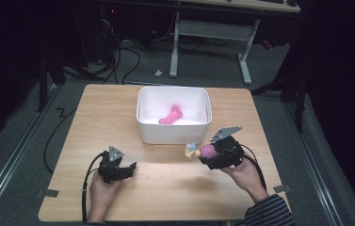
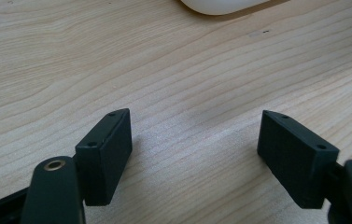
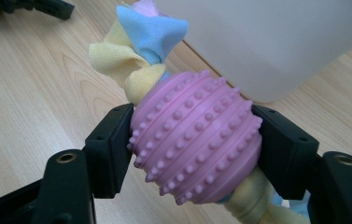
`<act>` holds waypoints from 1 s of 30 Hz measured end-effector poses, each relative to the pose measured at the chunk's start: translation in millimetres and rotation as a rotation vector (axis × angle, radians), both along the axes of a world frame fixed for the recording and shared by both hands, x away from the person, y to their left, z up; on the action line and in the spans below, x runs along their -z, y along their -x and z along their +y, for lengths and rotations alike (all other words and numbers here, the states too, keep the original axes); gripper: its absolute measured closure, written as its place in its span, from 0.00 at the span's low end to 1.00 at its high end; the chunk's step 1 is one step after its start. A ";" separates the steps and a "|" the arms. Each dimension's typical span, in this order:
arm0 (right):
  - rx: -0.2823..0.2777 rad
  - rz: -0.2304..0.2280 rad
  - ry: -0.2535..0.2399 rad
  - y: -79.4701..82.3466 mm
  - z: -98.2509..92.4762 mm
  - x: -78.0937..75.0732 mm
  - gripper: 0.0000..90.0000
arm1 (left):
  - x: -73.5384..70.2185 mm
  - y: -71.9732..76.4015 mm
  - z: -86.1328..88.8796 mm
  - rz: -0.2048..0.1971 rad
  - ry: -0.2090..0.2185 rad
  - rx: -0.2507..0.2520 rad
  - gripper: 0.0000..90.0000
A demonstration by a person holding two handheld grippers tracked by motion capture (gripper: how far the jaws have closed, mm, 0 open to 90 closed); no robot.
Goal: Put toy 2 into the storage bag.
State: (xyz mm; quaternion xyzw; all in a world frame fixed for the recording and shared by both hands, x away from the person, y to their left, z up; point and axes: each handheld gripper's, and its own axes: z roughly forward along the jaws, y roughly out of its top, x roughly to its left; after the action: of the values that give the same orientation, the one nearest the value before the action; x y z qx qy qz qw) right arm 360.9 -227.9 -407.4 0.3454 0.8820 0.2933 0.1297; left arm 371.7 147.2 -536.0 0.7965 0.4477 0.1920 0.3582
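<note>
Item: pink studded ball (image 3: 196,137) threaded on a knotted cloth strip (image 3: 138,44) of yellow, blue and pink fabric. Location: clamped between the jaws of the right hand-held gripper (image 3: 194,140), just in front of the near wall of the white bin (image 1: 174,133), apart from it. One pad presses each side of the ball; the cloth sticks out past the jaws at both ends. In the high view the toy (image 1: 201,151) points left from the right hand-held gripper (image 1: 213,154), with its cloth end over the bare desk (image 1: 165,193).

Left hand-held gripper (image 2: 194,149): jaws spread wide, nothing between them, only wood grain beneath. It sits at the near left of the desk, well apart from the toy, in the person's left hand (image 1: 100,194).

White bin: middle of the desk toward the far edge, upright. It contains a pink bone-shaped toy (image 1: 170,115) lying on its floor.

Right hand (image 1: 246,175): under the right hand-held gripper; a striped sleeve (image 1: 271,212) at the desk's near right corner.
</note>
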 end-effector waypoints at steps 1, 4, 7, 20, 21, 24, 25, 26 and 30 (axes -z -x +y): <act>-0.003 0.000 -0.004 -0.3 -0.4 -1.7 0.37 | 0.0 0.0 0.0 0.000 0.000 0.000 0.30; -0.002 -0.003 -0.005 -0.3 -0.8 -6.8 0.37 | 0.0 0.0 0.0 0.000 0.000 0.000 0.30; -0.011 -0.009 -0.010 -1.3 -1.6 -11.9 0.37 | 0.0 0.1 0.0 0.000 0.000 0.000 0.30; -0.010 -0.037 -0.061 -10.4 -6.9 -47.8 0.38 | 0.0 0.1 0.0 0.000 0.000 0.000 0.30; -0.013 -0.041 -0.065 -12.0 -7.4 -50.8 0.37 | 0.0 0.1 0.0 0.000 0.000 0.000 0.30; -0.010 -0.039 -0.082 -17.4 -9.5 -58.4 0.38 | -0.1 0.1 0.1 0.001 -0.002 0.001 0.30; -0.006 -0.038 -0.082 -19.5 -9.9 -60.7 0.38 | -0.1 0.0 0.1 0.001 -0.002 0.001 0.30; -0.001 -0.039 -0.086 -22.1 -10.1 -63.3 0.38 | -0.1 0.0 0.1 0.000 -0.002 0.002 0.30; 0.004 -0.037 -0.084 -31.5 -9.8 -70.2 0.38 | -0.1 0.0 0.1 0.001 -0.001 0.001 0.30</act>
State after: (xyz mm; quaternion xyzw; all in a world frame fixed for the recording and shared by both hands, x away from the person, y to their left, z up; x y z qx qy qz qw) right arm 392.5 -237.7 -337.3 0.3468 0.8656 0.3363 0.1319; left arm 371.7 147.3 -536.0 0.7971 0.4471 0.1918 0.3577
